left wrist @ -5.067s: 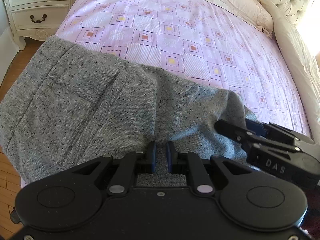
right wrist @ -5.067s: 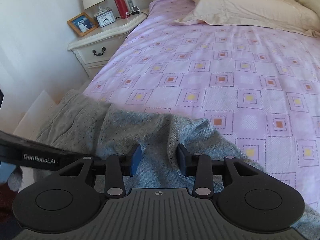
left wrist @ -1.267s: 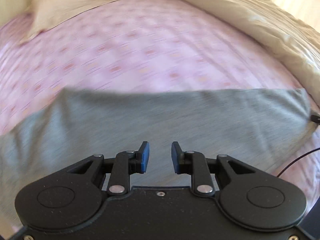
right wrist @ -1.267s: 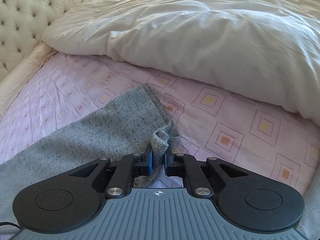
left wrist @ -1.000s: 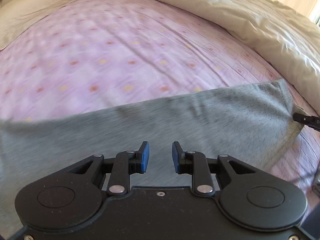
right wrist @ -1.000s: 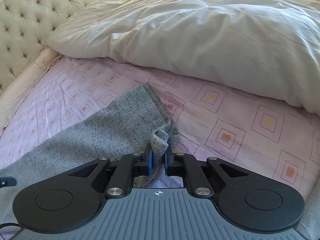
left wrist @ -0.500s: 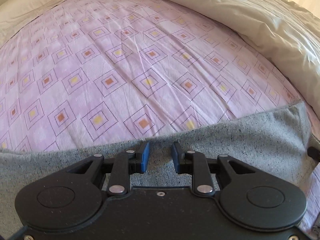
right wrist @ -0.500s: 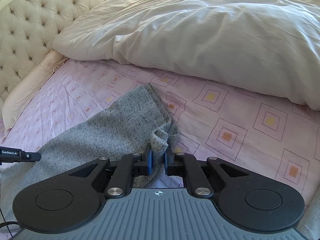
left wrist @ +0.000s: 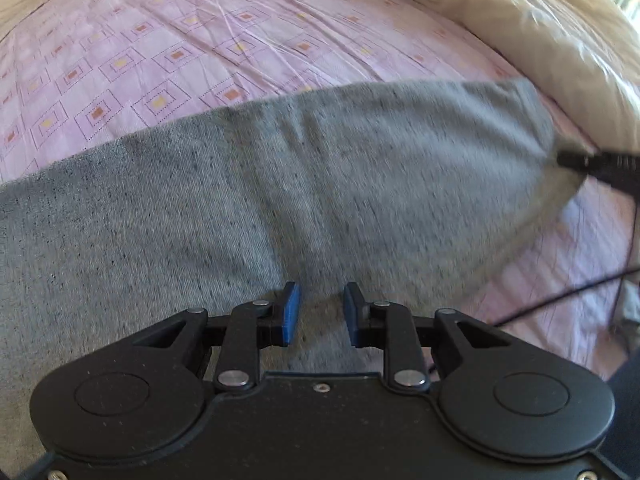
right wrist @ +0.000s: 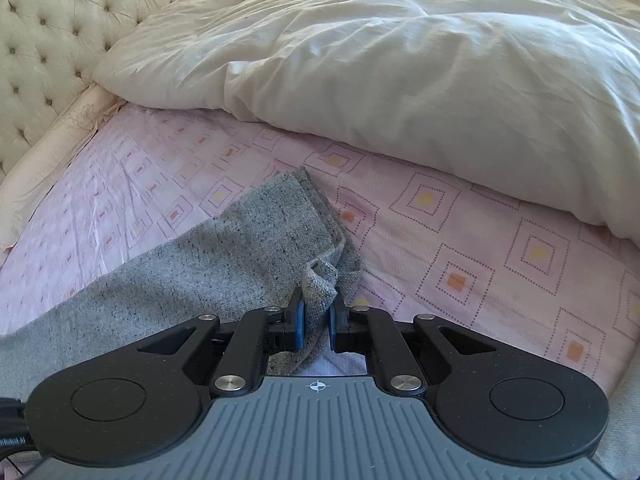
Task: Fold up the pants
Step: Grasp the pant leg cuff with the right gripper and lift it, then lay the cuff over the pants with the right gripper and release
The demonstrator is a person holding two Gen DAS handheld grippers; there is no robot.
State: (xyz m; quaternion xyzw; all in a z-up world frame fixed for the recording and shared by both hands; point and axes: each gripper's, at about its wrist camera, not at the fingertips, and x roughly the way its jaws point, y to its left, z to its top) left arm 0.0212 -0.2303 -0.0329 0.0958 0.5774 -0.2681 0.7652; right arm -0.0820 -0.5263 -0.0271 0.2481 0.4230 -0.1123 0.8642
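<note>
The grey speckled pants [left wrist: 280, 184] lie stretched across the pink patterned bed sheet [left wrist: 160, 40]. My left gripper [left wrist: 318, 314] is open, its blue pads just over the near edge of the pants. My right gripper [right wrist: 316, 318] is shut on the hem corner of the pants [right wrist: 260, 248], which bunches up between the pads. The right gripper's tip [left wrist: 596, 162] also shows at the far right end of the pants in the left wrist view.
A cream duvet [right wrist: 400, 60] is piled along the far side of the sheet [right wrist: 480, 248]. A tufted headboard [right wrist: 60, 32] and a pillow [right wrist: 48, 160] are at the left. A black cable [left wrist: 568, 292] trails at the right.
The left gripper stays open and has moved back over the pants, which now fill more of its view. The right gripper keeps its hold on the hem and has barely moved.
</note>
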